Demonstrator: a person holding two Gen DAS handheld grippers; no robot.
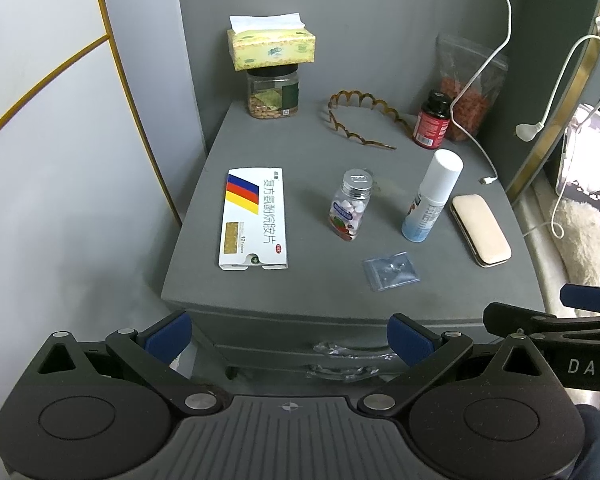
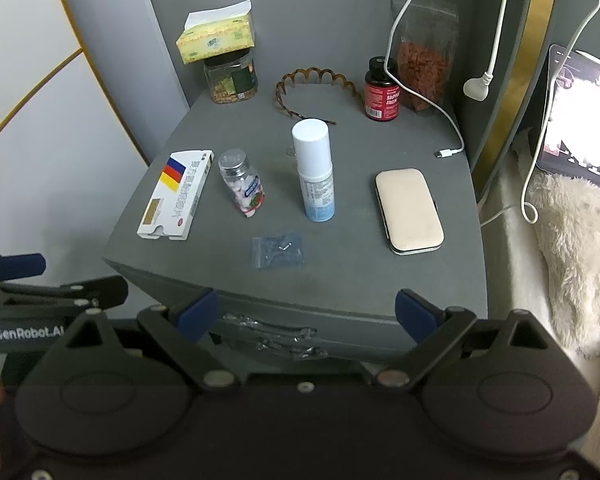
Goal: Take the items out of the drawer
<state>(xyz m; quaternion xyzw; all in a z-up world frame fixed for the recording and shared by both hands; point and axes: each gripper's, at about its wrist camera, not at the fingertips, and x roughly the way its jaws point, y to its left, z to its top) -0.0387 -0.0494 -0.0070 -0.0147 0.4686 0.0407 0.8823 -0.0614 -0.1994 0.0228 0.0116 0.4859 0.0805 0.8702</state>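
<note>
A grey nightstand [image 1: 300, 300] [image 2: 340, 280] stands below both grippers, its drawers closed. Clear drawer handles [image 1: 348, 350] [image 2: 268, 328] show on its front, just under the top edge. My left gripper [image 1: 288, 334] hovers open in front of the top drawer with nothing between its blue pads. My right gripper [image 2: 308, 314] is also open and empty, held over the nightstand's front edge above the handles. Each gripper shows at the side of the other's view. What the drawers hold is hidden.
On the top lie a medicine box [image 1: 254, 218], pill bottle [image 1: 350, 208], spray bottle [image 1: 430, 196], beige case [image 1: 480, 230], small zip bag [image 1: 390, 270], headband [image 1: 360, 120], red bottle [image 1: 432, 120], and a jar under a tissue box [image 1: 272, 46]. Charging cables [image 2: 444, 112] hang at right beside a bed with a tablet [image 2: 580, 116].
</note>
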